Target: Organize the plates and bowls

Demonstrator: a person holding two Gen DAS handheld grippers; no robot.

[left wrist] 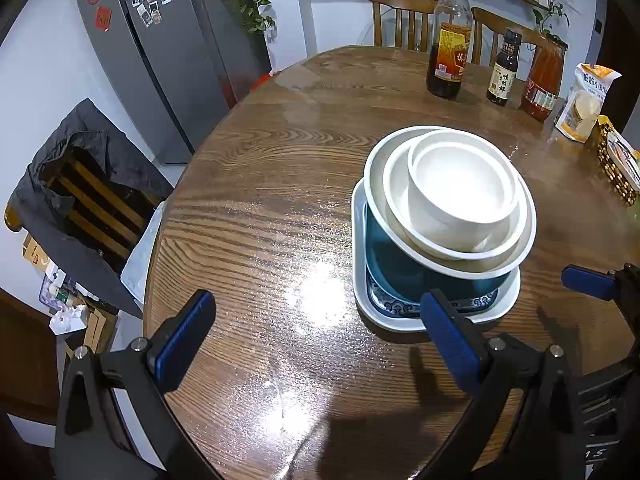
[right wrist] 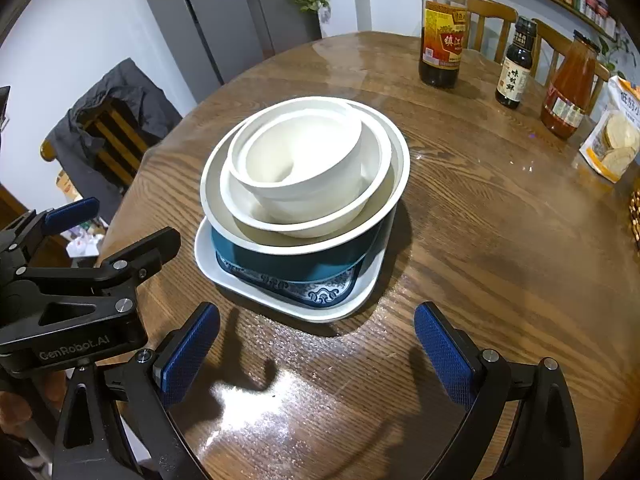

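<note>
One nested stack of dishes on the round wooden table, upright, nothing held. Bottom: white square plate (right wrist: 362,280) with rounded corners, flat on the tabletop. On it, a blue patterned plate (right wrist: 320,290), white wave motif along its visible edge, mostly covered from above. Next up, a large bowl (right wrist: 296,246), teal outside, pale inside, sitting slightly off-centre so the plates show on the near side. Inside it, a medium white bowl (right wrist: 312,226). Topmost, a small white bowl (right wrist: 298,156), empty, resting tilted within the medium one and pushed toward one side of its rim. All five pieces touch in sequence.
</note>
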